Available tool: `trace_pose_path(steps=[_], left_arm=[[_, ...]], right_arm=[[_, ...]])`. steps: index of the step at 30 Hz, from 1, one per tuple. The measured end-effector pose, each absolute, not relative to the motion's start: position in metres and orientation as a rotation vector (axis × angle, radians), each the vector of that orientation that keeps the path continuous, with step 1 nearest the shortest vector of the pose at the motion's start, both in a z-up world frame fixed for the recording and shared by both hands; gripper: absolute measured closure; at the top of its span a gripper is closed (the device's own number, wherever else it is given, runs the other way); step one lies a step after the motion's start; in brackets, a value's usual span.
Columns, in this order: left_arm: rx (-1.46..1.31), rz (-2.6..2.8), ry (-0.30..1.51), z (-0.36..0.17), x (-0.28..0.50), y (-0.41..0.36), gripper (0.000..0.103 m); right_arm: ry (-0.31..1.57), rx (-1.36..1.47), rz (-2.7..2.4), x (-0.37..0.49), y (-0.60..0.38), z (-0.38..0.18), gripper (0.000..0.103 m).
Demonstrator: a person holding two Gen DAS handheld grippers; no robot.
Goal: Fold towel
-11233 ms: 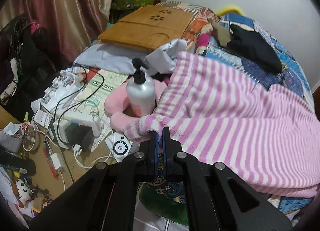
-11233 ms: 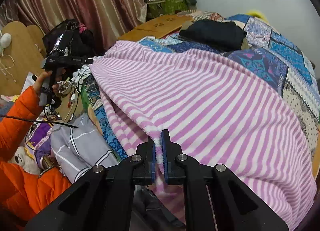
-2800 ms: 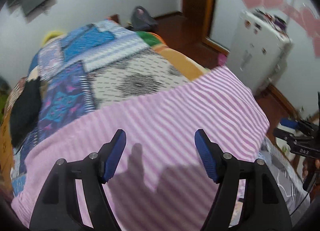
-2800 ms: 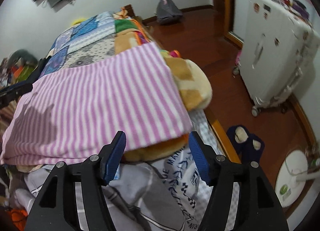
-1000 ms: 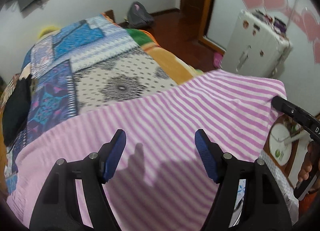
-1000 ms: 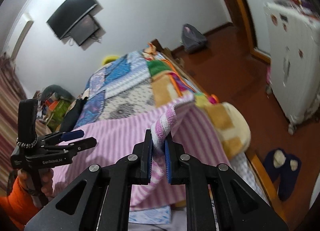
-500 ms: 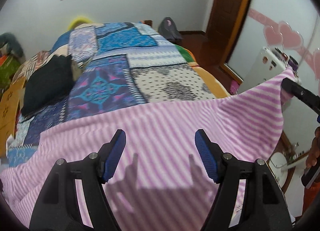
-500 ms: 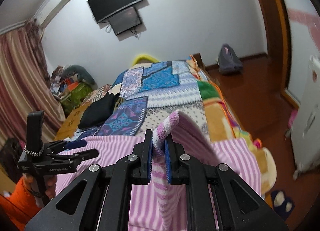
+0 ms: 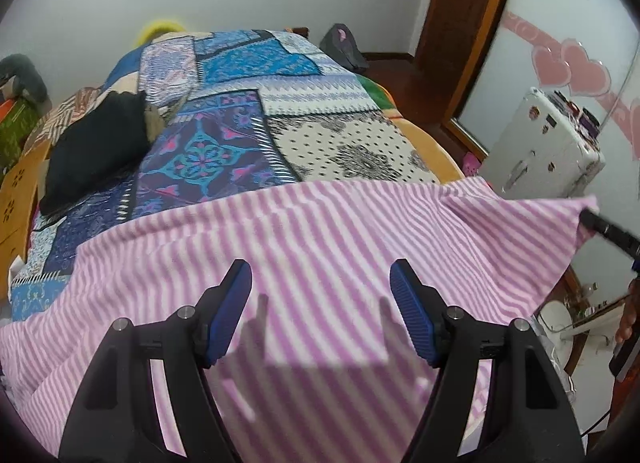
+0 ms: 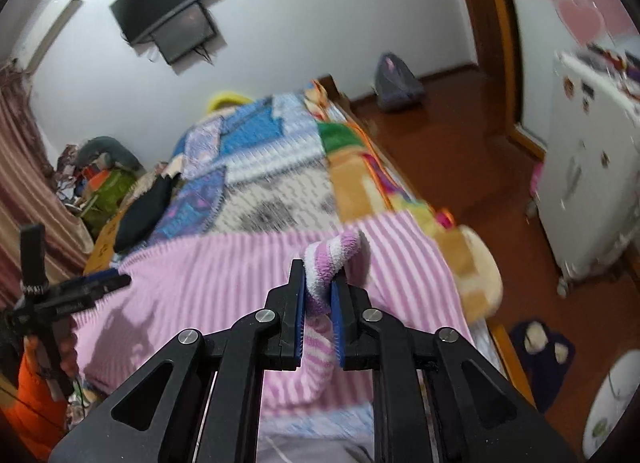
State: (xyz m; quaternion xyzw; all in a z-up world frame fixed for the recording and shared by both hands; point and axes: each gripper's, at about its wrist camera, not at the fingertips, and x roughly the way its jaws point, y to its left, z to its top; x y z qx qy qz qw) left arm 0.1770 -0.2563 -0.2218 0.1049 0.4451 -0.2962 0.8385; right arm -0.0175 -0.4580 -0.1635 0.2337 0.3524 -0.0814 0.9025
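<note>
A pink and white striped towel [image 9: 320,247] lies across the near end of the bed. My left gripper [image 9: 321,283] hovers over its middle, open, with nothing between the blue pads. The towel's right corner is pulled up and held taut by my right gripper [image 9: 608,231] at the right edge of the left wrist view. In the right wrist view that rolled corner [image 10: 336,259] sits between the pads of my right gripper [image 10: 318,283], whose jaws are opening while still pressing on it. The left gripper [image 10: 100,283] shows at far left, above the towel [image 10: 224,275].
A patchwork bedspread [image 9: 224,135] covers the bed, with a black garment [image 9: 96,147] on its left side. A white suitcase [image 9: 544,151] stands to the right of the bed, and slippers [image 10: 544,343] lie on the wooden floor. An orange sleeve [image 10: 32,403] is at bottom left.
My right gripper has lifted the towel's right corner off the bed edge and carried it over the towel. The left gripper's view has swung toward the head of the bed.
</note>
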Motion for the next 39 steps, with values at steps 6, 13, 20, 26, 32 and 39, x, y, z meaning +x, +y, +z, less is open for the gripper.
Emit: trace_pose_path(steps=[6, 13, 20, 26, 32, 39], left_arm=[[0.283, -0.641, 0.957, -0.226, 0.174, -0.297, 0.032], [0.363, -0.683, 0.985, -0.224, 0.188, -0.356, 0.032], [0.491, -0.719, 0.958, -0.232, 0.207, -0.428, 0.032], [0.541, -0.733, 1.014, -0.268, 0.215, -0.462, 0.032], [0.564, -0.719, 1.076, -0.295, 0.219, -0.462, 0.032], [0.480, -0.695, 1.114, -0.300, 0.236, -0.451, 0.032]], right_arm=[[0.906, 0.548, -0.153, -0.038, -0.466, -0.222, 0.089], [0.903, 0.640, -0.192, -0.057, -0.493, -0.237, 0.081], [0.792, 0.590, -0.234, -0.054, -0.517, -0.205, 0.067], [0.791, 0.561, -0.211, -0.021, -0.527, -0.219, 0.067], [0.830, 0.520, -0.130, 0.026, -0.521, -0.239, 0.067], [0.890, 0.408, -0.031, 0.069, -0.503, -0.246, 0.067]])
